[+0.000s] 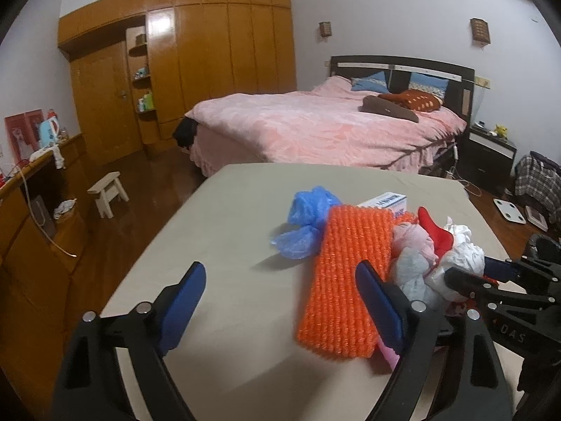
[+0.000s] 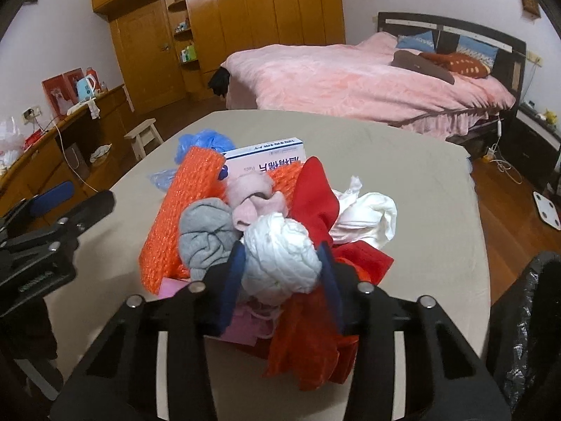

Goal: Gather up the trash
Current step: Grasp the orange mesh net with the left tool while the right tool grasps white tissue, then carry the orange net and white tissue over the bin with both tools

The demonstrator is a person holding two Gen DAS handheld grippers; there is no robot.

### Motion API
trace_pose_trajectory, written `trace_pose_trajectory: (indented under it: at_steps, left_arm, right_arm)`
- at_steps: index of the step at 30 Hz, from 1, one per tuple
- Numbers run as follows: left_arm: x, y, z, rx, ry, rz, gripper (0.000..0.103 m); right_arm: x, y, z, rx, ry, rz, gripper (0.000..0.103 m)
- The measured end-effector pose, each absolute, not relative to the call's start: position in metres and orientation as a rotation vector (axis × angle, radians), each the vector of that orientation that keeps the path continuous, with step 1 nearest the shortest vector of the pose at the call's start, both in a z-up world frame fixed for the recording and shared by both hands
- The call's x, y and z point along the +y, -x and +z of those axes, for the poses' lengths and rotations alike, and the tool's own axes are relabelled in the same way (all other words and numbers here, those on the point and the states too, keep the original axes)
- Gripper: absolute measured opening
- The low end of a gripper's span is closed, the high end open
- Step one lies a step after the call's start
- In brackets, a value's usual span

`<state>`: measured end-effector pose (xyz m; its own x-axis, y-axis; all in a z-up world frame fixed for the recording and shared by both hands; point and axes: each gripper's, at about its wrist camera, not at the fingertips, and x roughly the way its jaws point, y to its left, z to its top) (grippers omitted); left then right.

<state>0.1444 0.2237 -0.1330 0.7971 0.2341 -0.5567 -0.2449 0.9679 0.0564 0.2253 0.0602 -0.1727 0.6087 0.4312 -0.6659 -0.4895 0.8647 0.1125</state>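
A trash pile lies on the beige table (image 1: 224,217): an orange bubble-wrap sheet (image 1: 347,280), a blue plastic bag (image 1: 308,217), a white box (image 2: 266,161), grey, pink and white cloth wads and red fabric (image 2: 315,196). My right gripper (image 2: 280,266) is shut on the white cloth wad (image 2: 280,256), with its jaws on both sides of it. My left gripper (image 1: 280,298) is open and empty, low over the table, its right finger at the orange sheet's near end. The right gripper shows at the right edge of the left wrist view (image 1: 491,270).
A black trash bag (image 2: 533,315) hangs at the table's right side. A pink bed (image 1: 315,129) stands beyond the table, a wooden wardrobe (image 1: 210,52) behind it. A small stool (image 1: 107,189) and a cluttered sideboard (image 1: 31,182) are on the left.
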Motion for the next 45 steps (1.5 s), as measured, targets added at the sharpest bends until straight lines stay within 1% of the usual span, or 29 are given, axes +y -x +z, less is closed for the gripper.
trace_pose_trajectory:
  at_steps: [10,11,12,13,14,15,16,18,19,20,21,22,24,27,37,45]
  left_arm:
    - [0.200,-0.168,-0.156,0.640,-0.011,0.184,0.086]
    - [0.198,-0.172,-0.161,0.655,-0.013,0.176,0.083]
    - [0.197,-0.175,-0.164,0.665,-0.011,0.168,0.077]
    - [0.197,-0.178,-0.168,0.678,-0.007,0.154,0.074]
    - [0.197,-0.180,-0.172,0.691,0.002,0.137,0.069]
    - [0.197,-0.183,-0.176,0.705,0.014,0.118,0.061]
    - [0.198,-0.185,-0.179,0.716,0.026,0.096,0.057]
    - [0.201,-0.185,-0.183,0.727,0.064,0.057,0.045]
    - [0.203,-0.184,-0.184,0.731,0.080,0.046,0.040]
    - [0.203,-0.184,-0.184,0.734,0.086,0.042,0.030]
    - [0.204,-0.183,-0.184,0.735,0.089,0.040,0.025]
    - [0.206,-0.181,-0.183,0.732,0.094,0.038,0.023]
    - [0.206,-0.177,-0.180,0.719,0.092,0.037,0.016]
    - [0.208,-0.173,-0.175,0.714,0.091,0.052,0.013]
    - [0.214,-0.151,-0.126,0.628,0.097,0.101,0.013]
    - [0.188,-0.141,-0.099,0.592,0.084,0.046,0.013]
  right_arm:
    - [0.045,-0.224,-0.162,0.709,0.060,0.515,0.036]
    - [0.043,-0.225,-0.163,0.710,0.060,0.514,0.036]
    - [0.043,-0.225,-0.164,0.712,0.060,0.515,0.036]
    - [0.042,-0.225,-0.165,0.714,0.059,0.517,0.036]
    - [0.042,-0.225,-0.166,0.716,0.058,0.518,0.036]
    - [0.042,-0.226,-0.166,0.718,0.058,0.519,0.036]
    - [0.042,-0.225,-0.166,0.719,0.058,0.519,0.036]
    - [0.042,-0.224,-0.166,0.719,0.059,0.520,0.037]
    - [0.042,-0.223,-0.166,0.717,0.062,0.522,0.037]
    - [0.043,-0.222,-0.165,0.716,0.062,0.523,0.037]
    - [0.043,-0.221,-0.164,0.714,0.062,0.526,0.037]
    - [0.043,-0.221,-0.163,0.712,0.061,0.529,0.037]
    - [0.043,-0.219,-0.161,0.707,0.059,0.533,0.037]
    - [0.043,-0.217,-0.157,0.700,0.058,0.533,0.037]
    - [0.036,-0.206,-0.131,0.643,0.017,0.550,0.037]
    - [0.014,-0.190,-0.106,0.593,-0.019,0.529,0.037]
